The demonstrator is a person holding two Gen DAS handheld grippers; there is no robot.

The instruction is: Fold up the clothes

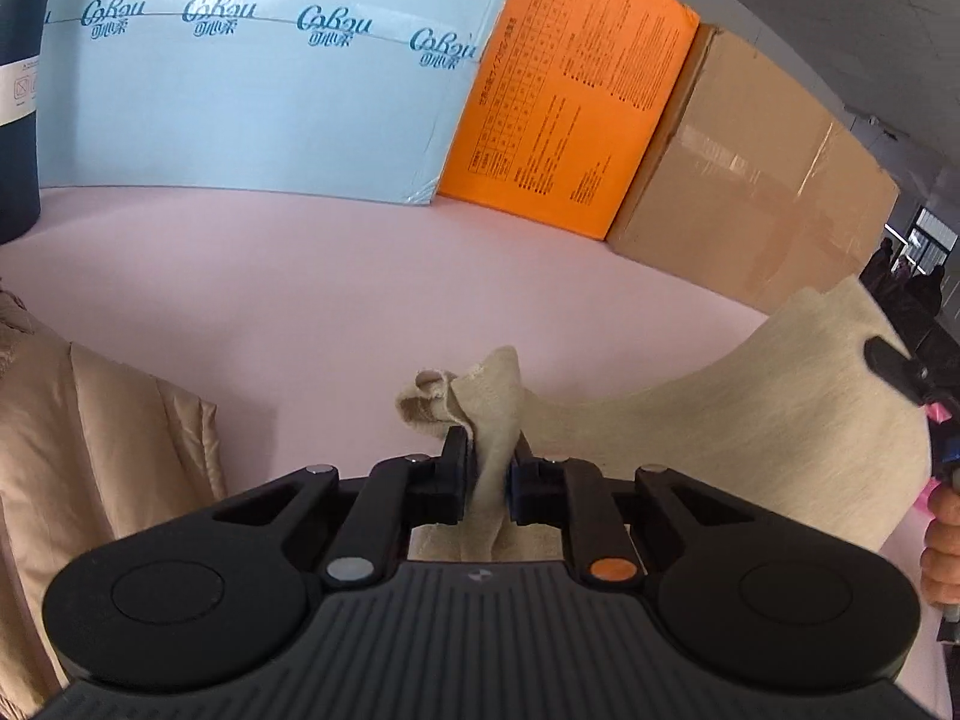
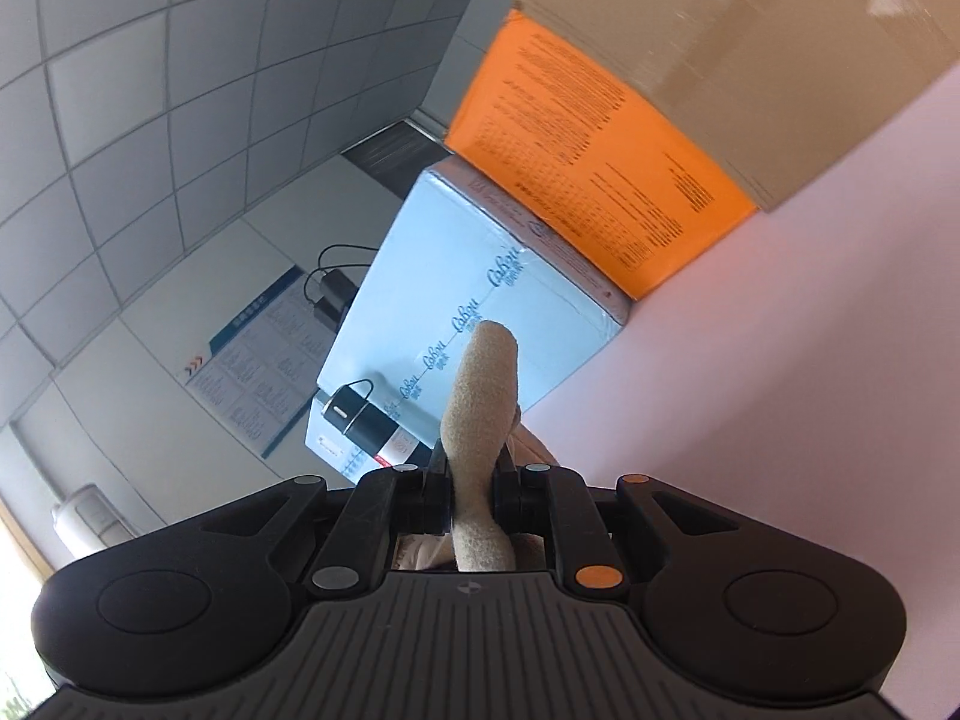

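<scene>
A beige knit garment [image 1: 780, 420] hangs stretched above the pink table [image 1: 300, 300]. My left gripper [image 1: 489, 447] is shut on a bunched corner of it, and the cloth pokes out past the black fingers. At the right edge of the left wrist view, the right gripper's black finger [image 1: 894, 366] pinches the garment's other end, with a hand [image 1: 942, 546] below it. In the right wrist view, my right gripper [image 2: 477, 462] is shut on a rolled fold of the beige garment [image 2: 483, 384], which sticks up between the pads. That view is rolled to one side.
A tan padded jacket [image 1: 90, 450] lies at the left on the table. Along the far edge stand a light blue box [image 1: 270, 102], an orange box [image 1: 564, 102] and a brown carton [image 1: 756, 192]. A dark flask [image 1: 18, 90] stands at the far left.
</scene>
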